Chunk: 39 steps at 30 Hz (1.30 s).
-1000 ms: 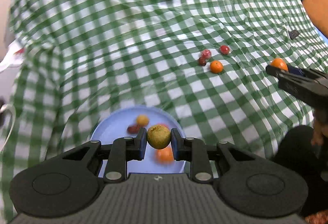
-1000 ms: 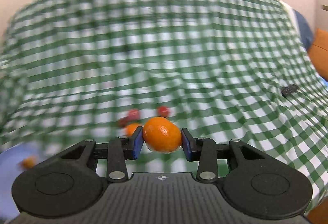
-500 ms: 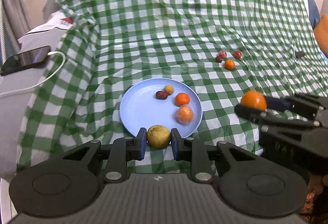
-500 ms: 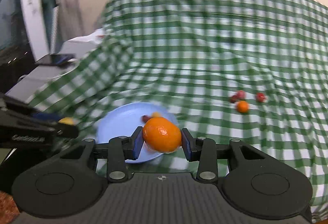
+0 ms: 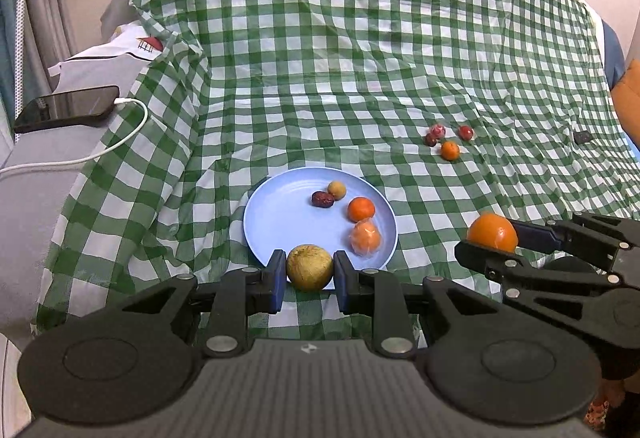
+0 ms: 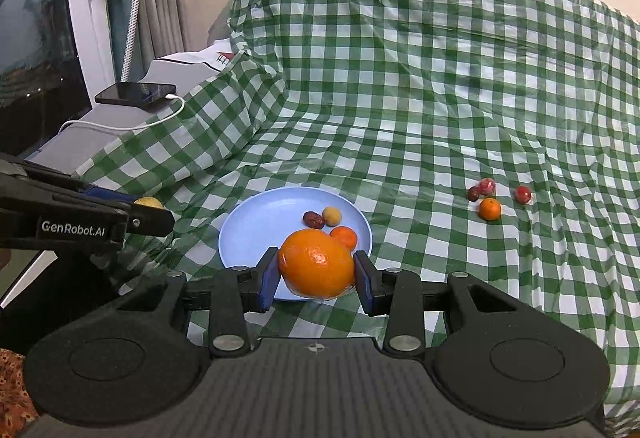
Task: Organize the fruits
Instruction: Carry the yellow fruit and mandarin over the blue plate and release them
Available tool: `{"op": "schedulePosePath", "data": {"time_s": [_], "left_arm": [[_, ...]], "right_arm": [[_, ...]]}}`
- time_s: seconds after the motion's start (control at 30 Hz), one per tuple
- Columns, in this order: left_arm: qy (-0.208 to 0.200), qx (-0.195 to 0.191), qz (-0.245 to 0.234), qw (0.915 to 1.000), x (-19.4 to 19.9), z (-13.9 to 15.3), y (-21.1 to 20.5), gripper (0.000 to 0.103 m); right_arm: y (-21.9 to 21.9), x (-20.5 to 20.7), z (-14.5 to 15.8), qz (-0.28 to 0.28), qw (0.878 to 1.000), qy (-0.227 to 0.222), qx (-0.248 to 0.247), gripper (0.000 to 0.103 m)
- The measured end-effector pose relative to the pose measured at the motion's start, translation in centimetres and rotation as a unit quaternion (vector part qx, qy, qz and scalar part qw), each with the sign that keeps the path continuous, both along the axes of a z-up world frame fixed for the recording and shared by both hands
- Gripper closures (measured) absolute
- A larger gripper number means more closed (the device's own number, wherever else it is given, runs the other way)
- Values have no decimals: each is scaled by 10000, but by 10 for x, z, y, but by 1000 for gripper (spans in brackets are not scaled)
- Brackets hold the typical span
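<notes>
My left gripper (image 5: 309, 274) is shut on a round yellow-green fruit (image 5: 309, 266), held above the near rim of a light blue plate (image 5: 280, 222). On the plate lie a dark red date (image 5: 322, 199), a small yellow fruit (image 5: 337, 189), a small orange (image 5: 361, 208) and a wrapped orange (image 5: 365, 236). My right gripper (image 6: 316, 272) is shut on a large orange (image 6: 316, 268) over the plate's (image 6: 256, 234) near edge. In the left wrist view that orange (image 5: 492, 232) shows to the right of the plate. Several small red fruits (image 5: 437, 131) and a little orange (image 5: 449, 150) lie on the cloth.
A green checked cloth (image 5: 360, 57) covers the surface and hangs over its left edge. To the left, a dark phone (image 5: 68, 107) with a white cable (image 5: 120, 141) rests on a grey ledge. A small dark object (image 5: 582, 136) lies far right on the cloth.
Both grippers have pulled back from the cloth and swung left toward the plate, each keeping its fruit. In the last half second they hardly moved.
</notes>
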<state>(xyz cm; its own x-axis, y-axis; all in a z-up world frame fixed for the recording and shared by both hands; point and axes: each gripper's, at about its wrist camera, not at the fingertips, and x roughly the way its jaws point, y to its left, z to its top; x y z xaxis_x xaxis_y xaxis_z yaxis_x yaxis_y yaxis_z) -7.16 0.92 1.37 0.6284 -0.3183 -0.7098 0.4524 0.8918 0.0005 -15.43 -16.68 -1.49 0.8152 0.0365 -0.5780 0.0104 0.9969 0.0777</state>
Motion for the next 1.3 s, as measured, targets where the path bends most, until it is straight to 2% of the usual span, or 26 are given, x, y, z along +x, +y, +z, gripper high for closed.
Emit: {"op": "schedulePosePath", "data": {"time_s": [0.9, 1.3], "left_arm": [[145, 189, 394, 9989, 25, -2, -2, 76], [364, 340, 383, 9980, 62, -13, -14, 76]], "right_arm": [[-3, 13, -8, 81, 9998, 170, -4, 62], [-3, 40, -22, 148, 9990, 420, -28, 62]]}}
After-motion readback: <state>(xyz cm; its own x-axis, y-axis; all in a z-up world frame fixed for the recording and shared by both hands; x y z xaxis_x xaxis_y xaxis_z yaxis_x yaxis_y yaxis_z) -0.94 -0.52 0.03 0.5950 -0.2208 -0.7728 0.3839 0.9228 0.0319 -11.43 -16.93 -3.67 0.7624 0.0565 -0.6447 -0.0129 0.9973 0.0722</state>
